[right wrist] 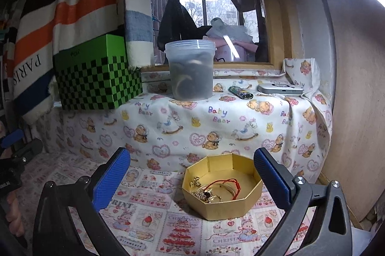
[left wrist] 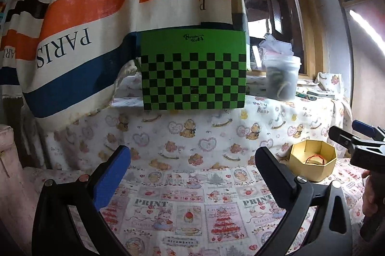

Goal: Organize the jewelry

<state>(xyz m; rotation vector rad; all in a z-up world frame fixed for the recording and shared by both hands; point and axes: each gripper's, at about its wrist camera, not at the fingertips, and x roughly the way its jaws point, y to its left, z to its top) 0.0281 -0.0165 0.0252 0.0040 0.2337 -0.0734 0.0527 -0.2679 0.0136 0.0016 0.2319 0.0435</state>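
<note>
A gold octagonal box (right wrist: 240, 205) sits on the patterned cloth, seen in the right wrist view just ahead of my right gripper (right wrist: 192, 164). Inside lie a red cord bracelet (right wrist: 231, 184) and several gold jewelry pieces (right wrist: 204, 193). My right gripper is open and empty, its blue pads either side of the box's near view. The box also shows in the left wrist view (left wrist: 312, 169), right of my left gripper (left wrist: 192, 159), which is open and empty. The right gripper (left wrist: 349, 133) appears at that view's right edge.
A green checkered box (left wrist: 192, 71) stands on a raised cloth-covered ledge (right wrist: 240, 111). A translucent plastic bucket (right wrist: 190, 71), a lighter (right wrist: 240, 92) and a flat silver device (right wrist: 280, 89) also sit there. A striped curtain (left wrist: 96, 15) hangs at left; a wall (right wrist: 356, 111) is at right.
</note>
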